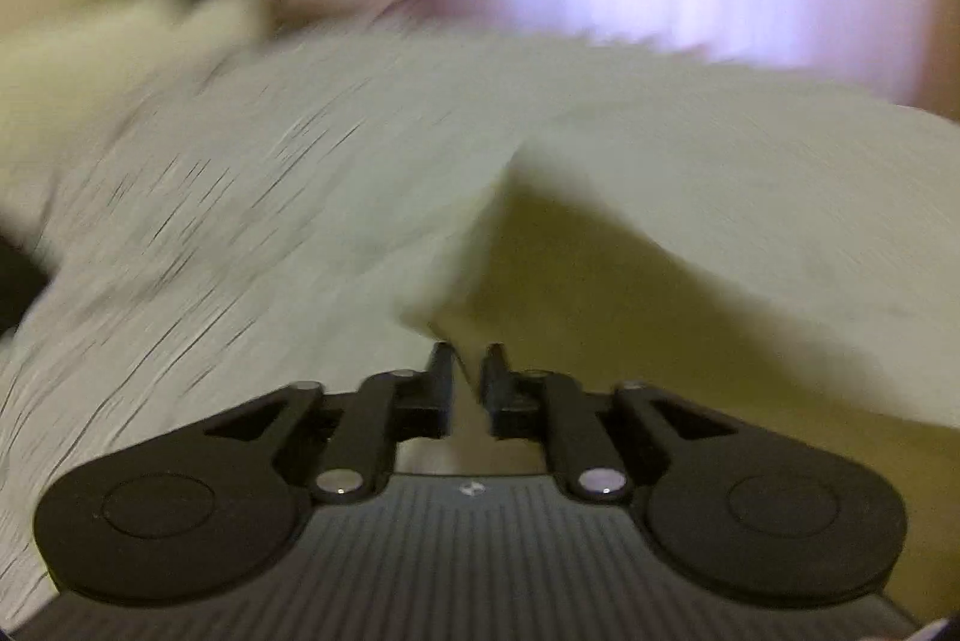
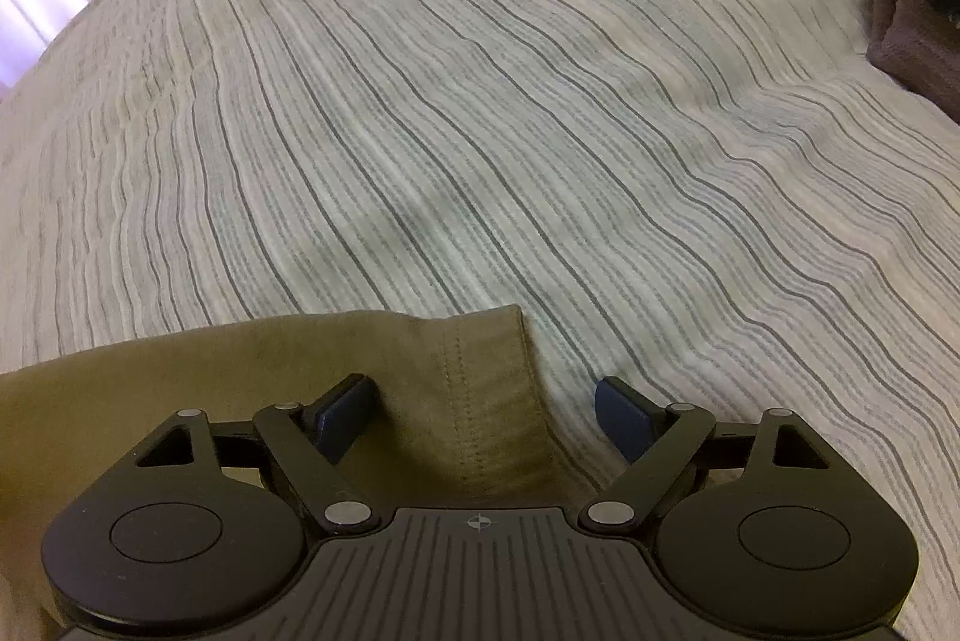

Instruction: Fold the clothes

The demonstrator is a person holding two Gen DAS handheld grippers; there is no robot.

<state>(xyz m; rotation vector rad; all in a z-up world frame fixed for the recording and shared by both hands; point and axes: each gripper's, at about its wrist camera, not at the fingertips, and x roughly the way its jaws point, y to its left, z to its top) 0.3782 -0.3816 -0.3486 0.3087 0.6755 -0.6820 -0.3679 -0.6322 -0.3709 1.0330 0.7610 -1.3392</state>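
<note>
An olive garment [image 2: 252,389] lies on the striped bed [image 2: 480,101], its folding barely begun. The left hand-held gripper [image 1: 467,371] pinches an edge of the cloth and lifts it; the right hand-held gripper [image 2: 486,413] hovers wide open over a hemmed corner, gripping nothing.

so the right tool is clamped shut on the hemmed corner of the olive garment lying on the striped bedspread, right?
Not quite: the right tool is open, not clamped shut. In the right wrist view its jaws stand wide apart, one pad over the olive garment and the other over the striped bedspread, with the hemmed corner lying between them ungripped. The rest holds.
</note>
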